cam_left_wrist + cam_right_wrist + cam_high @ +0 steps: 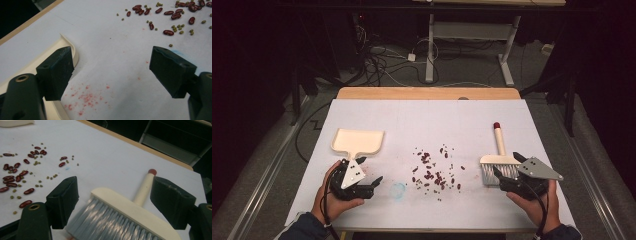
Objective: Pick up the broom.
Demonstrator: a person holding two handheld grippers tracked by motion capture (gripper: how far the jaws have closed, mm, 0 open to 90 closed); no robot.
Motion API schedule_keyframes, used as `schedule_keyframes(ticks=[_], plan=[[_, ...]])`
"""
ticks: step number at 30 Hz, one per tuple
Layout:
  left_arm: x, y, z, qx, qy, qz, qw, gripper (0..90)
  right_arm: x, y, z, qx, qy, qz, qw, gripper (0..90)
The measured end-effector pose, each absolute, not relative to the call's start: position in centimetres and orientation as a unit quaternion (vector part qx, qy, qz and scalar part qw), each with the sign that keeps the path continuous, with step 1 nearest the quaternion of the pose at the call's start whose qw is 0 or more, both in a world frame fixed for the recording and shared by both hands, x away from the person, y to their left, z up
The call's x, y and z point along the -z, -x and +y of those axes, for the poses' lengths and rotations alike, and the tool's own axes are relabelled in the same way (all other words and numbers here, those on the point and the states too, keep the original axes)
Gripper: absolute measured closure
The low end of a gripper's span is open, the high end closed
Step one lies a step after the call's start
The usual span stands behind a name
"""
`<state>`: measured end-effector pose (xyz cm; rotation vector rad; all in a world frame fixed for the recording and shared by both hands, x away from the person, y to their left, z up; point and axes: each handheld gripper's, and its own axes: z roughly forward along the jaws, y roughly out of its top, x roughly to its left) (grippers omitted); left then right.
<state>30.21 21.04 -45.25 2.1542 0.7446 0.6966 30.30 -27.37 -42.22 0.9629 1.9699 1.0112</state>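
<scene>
Right now I hold 2 grippers over the white sheet (422, 120) that covers the table, and I place everything from the scatter of beans (434, 172) at the sheet's middle. Those beans are dark red kidney beans (168, 32) mixed with small green ones (181, 32), lying loose and apart from both tools.

To the left of the beans my left gripper (362, 185) sits low over the sheet with its jaws spread wide and nothing between them. Its left pad (58, 72) is just beside the edge of the cream dustpan (358, 141); I cannot tell whether they touch. Pink specks (85, 98) dot the sheet between the jaws, and a faint blue smudge (398, 190) lies between this gripper and the beans.

To the right of the beans my right gripper (507, 175) hangs over the hand brush (499, 162), jaws wide apart on either side of its cream head (132, 213), gripping nothing. The grey bristles (105, 225) point toward me, and the handle with its red tip (152, 172) points away.
</scene>
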Motion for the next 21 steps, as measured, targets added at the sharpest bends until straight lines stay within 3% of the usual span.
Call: schedule_keyframes(ticks=[12,17,21], plan=[[45.4,-30.1,20.8,-0.267,-0.847,0.279,0.365,18.9,41.8,-30.6,-27.7,-0.387,-0.380,0.756,0.367,23.8],[45.3,-29.9,20.6,-0.269,-0.848,0.275,0.365,18.9,41.2,-32.6,-28.1,-0.361,-0.403,0.754,0.372,24.2],[45.4,-30.1,20.5,-0.267,-0.849,0.275,0.364,18.9,40.6,-35.4,-28.7,-0.329,-0.444,0.759,0.346,26.7]])
